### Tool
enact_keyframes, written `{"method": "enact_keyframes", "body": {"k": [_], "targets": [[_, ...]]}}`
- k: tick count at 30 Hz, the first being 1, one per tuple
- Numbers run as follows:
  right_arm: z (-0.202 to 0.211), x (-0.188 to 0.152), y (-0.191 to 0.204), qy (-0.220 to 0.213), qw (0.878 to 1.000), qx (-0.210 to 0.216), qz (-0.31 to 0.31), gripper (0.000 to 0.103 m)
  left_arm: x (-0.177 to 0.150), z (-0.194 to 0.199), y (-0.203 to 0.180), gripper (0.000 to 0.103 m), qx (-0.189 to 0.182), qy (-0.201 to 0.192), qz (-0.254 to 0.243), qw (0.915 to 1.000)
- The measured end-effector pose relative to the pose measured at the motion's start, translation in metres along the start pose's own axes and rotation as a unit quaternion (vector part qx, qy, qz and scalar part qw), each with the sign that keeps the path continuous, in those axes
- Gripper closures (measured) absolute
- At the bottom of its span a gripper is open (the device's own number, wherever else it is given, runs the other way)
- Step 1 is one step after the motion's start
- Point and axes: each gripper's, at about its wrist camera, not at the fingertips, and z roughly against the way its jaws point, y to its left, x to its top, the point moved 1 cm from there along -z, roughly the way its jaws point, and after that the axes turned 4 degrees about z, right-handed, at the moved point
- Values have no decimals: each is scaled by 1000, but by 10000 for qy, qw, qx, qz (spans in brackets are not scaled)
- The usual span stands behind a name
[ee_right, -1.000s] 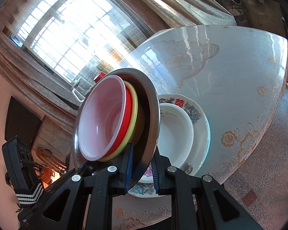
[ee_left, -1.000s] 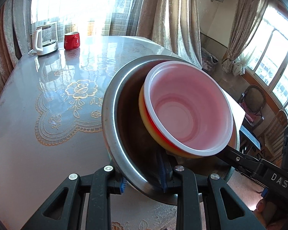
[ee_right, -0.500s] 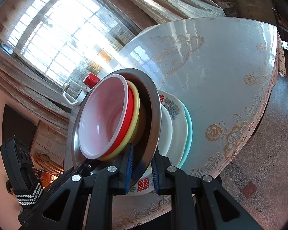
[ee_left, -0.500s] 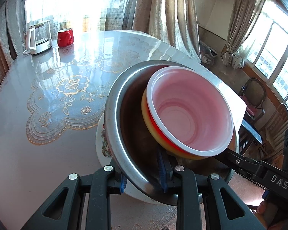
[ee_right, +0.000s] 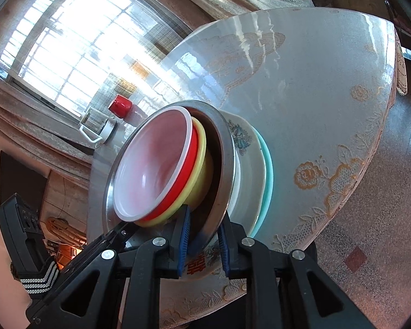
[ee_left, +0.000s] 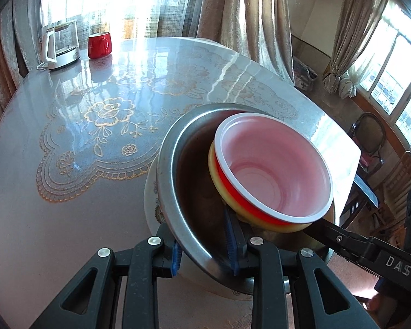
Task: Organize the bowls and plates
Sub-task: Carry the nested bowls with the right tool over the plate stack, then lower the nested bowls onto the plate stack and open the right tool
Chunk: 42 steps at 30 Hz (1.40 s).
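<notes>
Currently I am holding the steel bowl [ee_left: 178,181] by its rim with both grippers and setting it onto the plate stack [ee_right: 256,170] near the table [ee_left: 68,192] edge. The left gripper [ee_left: 204,249] is clamping the rim at the 6 o'clock side of its view, one pad inside and one outside. The right gripper [ee_right: 202,242] is straddling the rim at 6 o'clock of its own view; its jaws have just been opening, the rim is between them, and I cannot tell whether the pads are pressing.

Risks I am watching:
- The steel bowl is sitting tilted. If the right gripper lets go before the base is seating flat, the load is going to the left gripper alone and the bowl is likely to rock or slide.
- The nested plastic bowls [ee_left: 274,175], white over red over yellow, are lying loose and crowded toward the 4 o'clock wall. A jolt could tip them out.
- The stack is near the table edge, so a sideways shove could push plates off.

Orientation: the steel bowl is round, with no long axis. Its mouth is facing up, leaning toward the left gripper.
</notes>
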Motion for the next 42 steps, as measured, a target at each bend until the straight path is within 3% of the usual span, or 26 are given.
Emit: {"method": "enact_keyframes", "body": {"k": [12,25,37,40,42], "targets": [[5,1,-2,-133,9996,-165,159,81,4,8,9,75,-85,56,167,9998],[-5,9,2,-243,9981,-371,437,85,6,11,6,77,89,-39,59,9999],[10,1,-2,-338,9980,-259,464,76,3,27,13,77,74,-287,150,9994],[11,-3,4,-349,9972,-224,618,85,1,35,7,77,157,-477,-76,9987],[11,-4,6,-374,9969,-253,641,84,0,35,5,78,184,-489,-168,9985]]}}
